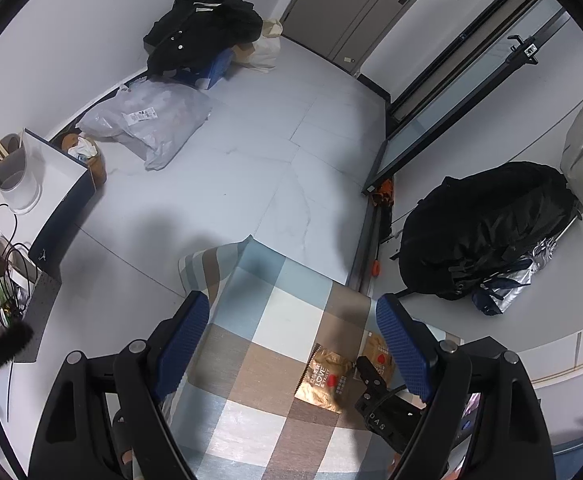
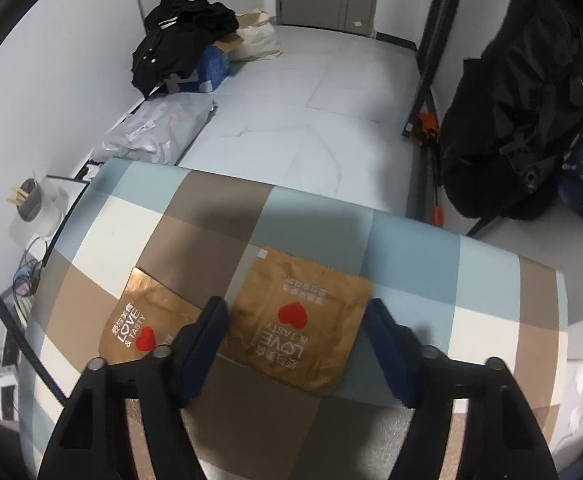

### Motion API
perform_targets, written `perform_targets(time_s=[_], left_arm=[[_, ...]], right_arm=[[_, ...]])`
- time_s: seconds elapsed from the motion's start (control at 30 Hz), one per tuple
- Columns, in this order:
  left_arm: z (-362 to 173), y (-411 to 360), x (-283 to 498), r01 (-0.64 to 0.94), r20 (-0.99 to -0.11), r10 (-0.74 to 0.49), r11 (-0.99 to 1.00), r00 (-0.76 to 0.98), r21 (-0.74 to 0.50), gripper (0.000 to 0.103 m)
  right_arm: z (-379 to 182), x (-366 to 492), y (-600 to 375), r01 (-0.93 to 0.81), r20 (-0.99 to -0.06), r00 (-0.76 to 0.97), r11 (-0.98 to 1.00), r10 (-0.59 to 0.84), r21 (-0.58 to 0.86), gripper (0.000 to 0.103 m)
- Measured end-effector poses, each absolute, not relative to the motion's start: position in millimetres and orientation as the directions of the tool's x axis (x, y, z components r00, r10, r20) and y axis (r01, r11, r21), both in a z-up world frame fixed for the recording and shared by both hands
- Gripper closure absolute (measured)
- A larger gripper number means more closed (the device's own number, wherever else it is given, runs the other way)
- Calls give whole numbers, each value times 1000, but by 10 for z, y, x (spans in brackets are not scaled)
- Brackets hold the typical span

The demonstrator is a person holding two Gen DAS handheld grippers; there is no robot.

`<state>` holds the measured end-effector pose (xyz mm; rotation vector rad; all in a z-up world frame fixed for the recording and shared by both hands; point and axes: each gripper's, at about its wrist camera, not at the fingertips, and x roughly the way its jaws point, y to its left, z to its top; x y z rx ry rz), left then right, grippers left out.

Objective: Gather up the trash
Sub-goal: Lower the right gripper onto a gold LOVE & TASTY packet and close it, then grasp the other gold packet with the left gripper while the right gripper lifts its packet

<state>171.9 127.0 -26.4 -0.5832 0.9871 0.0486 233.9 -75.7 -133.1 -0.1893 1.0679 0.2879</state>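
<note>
My right hand-held gripper point(image 2: 295, 344): wide open | flat golden-brown heart-printed foil wrapper point(image 2: 299, 320) between fingers, seemingly untouched | left hand-held gripper point(image 1: 291, 344): wide open.

A lived-in home room: tiled floor point(image 1: 251, 152), far door point(image 1: 355, 4), clothes pile point(image 1: 203, 20) by the left wall, backpack point(image 1: 487, 228) right, checkered-cloth counter point(image 2: 219, 208) near

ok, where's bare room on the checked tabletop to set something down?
Free: the checked tabletop between its far edge and both gold wrappers, and right of the larger wrapper. Crowded: near middle, where the smaller wrapper and larger one lie under the open right tongs.
</note>
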Motion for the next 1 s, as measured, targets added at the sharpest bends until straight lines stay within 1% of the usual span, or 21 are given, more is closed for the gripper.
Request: perform_targets(time_s=[0.2,0.27,0.37,0.43,0.47,0.5,0.57,0.73,0.8,0.9,1.0], left_arm=[[-260,1271,1726,-296,-796,-222,845,564,-445,20],[-259,1271,1715,-293,-794,-224,845,565,-447,20],[-267,1274,1702,-296,-799,-216,849,561,-437,20],[-278,1270,1700,-297,-803,-211,853,557,-430,20],[-280,1268,1707,-297,-804,-209,854,556,-427,20],[-288,1265,1709,-298,-808,-204,857,553,-421,20],[-297,1243,1719,-297,-814,-196,863,547,-408,20],[-341,1143,1744,-273,-833,-185,889,521,-368,20],[-360,1074,1751,-252,-842,-174,906,511,-341,20],[-405,953,1762,-210,-856,-164,931,490,-299,20],[-500,802,1785,-156,-875,-170,951,453,-266,20]], right_arm=[[-1316,2216,-677,-342,-874,469,939,131,-43,55],[-1310,2187,-672,-352,-870,475,935,135,-47,58],[-1296,2184,-717,-356,-870,468,934,153,-27,62],[-1274,2182,-770,-354,-868,461,935,186,13,67],[-1264,2189,-780,-352,-866,457,936,202,32,72],[-1245,2185,-807,-351,-864,456,935,215,48,80],[-1205,2169,-862,-350,-856,458,934,240,74,84],[-1168,2131,-1036,-338,-849,448,933,279,127,88],[-1117,2123,-1111,-328,-838,458,933,295,149,93],[-1048,2110,-1207,-320,-823,481,935,302,155,98],[-987,2095,-1350,-311,-814,491,935,311,169,100]])
